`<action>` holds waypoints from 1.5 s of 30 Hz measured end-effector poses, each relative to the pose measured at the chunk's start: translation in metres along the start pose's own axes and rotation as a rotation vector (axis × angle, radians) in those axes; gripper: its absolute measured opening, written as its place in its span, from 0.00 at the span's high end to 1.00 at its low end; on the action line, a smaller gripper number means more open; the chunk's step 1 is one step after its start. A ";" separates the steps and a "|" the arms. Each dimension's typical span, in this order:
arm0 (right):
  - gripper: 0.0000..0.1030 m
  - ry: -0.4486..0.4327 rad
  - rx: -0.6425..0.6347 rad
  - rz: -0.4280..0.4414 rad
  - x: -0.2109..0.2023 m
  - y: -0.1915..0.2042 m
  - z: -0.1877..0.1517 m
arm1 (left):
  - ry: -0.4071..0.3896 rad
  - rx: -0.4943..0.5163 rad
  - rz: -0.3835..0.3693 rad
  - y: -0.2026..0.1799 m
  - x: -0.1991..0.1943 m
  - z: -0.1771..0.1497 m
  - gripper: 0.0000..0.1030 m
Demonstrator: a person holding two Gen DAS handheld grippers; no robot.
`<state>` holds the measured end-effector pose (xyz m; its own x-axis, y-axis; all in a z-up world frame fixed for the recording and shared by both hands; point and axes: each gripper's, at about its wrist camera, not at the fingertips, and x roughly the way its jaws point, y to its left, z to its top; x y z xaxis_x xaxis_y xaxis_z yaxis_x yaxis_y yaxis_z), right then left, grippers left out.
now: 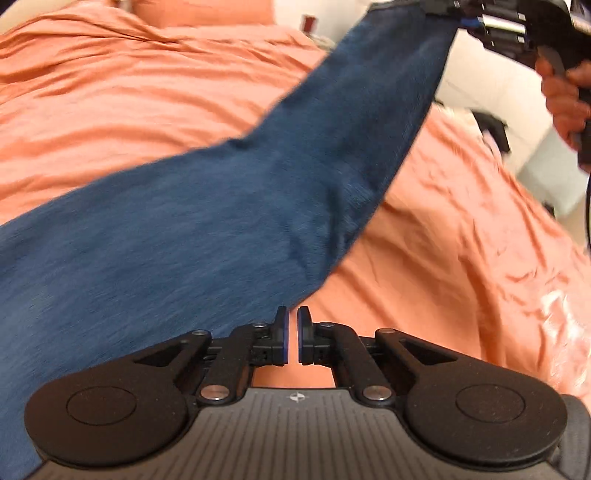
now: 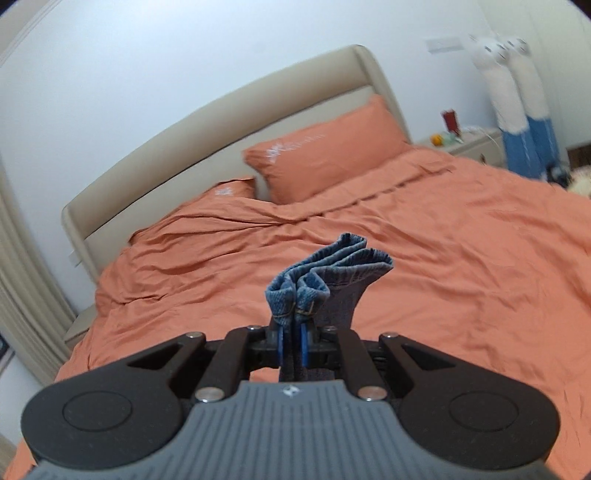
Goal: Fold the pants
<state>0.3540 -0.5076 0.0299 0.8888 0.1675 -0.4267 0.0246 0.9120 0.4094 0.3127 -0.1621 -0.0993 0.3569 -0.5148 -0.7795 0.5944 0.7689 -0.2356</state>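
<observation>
Blue denim pants stretch in a long band from the lower left up to the top right over the orange bed. My right gripper is shut on their far end and holds it lifted; in the right wrist view the bunched hems stick out past its fingertips. My left gripper hovers just at the pants' near edge, jaws almost together with a narrow gap and nothing between them.
The orange bedding is wrinkled. Two orange pillows lean on a beige headboard. A bedside table with small items stands at the far right. A white cabinet stands beyond the bed.
</observation>
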 end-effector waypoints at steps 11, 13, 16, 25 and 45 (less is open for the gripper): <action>0.96 0.079 -0.126 0.159 0.040 0.171 -0.056 | -0.154 -0.257 0.120 0.081 -0.123 -0.040 0.92; 0.96 0.137 -0.123 0.187 0.057 0.191 -0.086 | -0.155 -0.313 0.130 0.096 -0.131 -0.053 0.87; 0.96 0.250 -0.151 0.215 0.083 0.214 -0.148 | -0.146 -0.414 0.123 0.126 -0.138 -0.073 0.84; 0.87 0.539 -0.347 0.136 0.121 0.233 -0.286 | -0.141 -0.607 0.001 0.183 -0.118 -0.104 0.52; 0.60 0.467 -0.352 -0.015 0.140 0.154 -0.196 | -0.182 -0.686 -0.075 0.231 -0.004 -0.032 0.43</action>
<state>0.3920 -0.2700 -0.1247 0.5919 0.2285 -0.7729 -0.1891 0.9716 0.1424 0.4253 0.0298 -0.1694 0.4832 -0.5850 -0.6514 0.0565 0.7633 -0.6435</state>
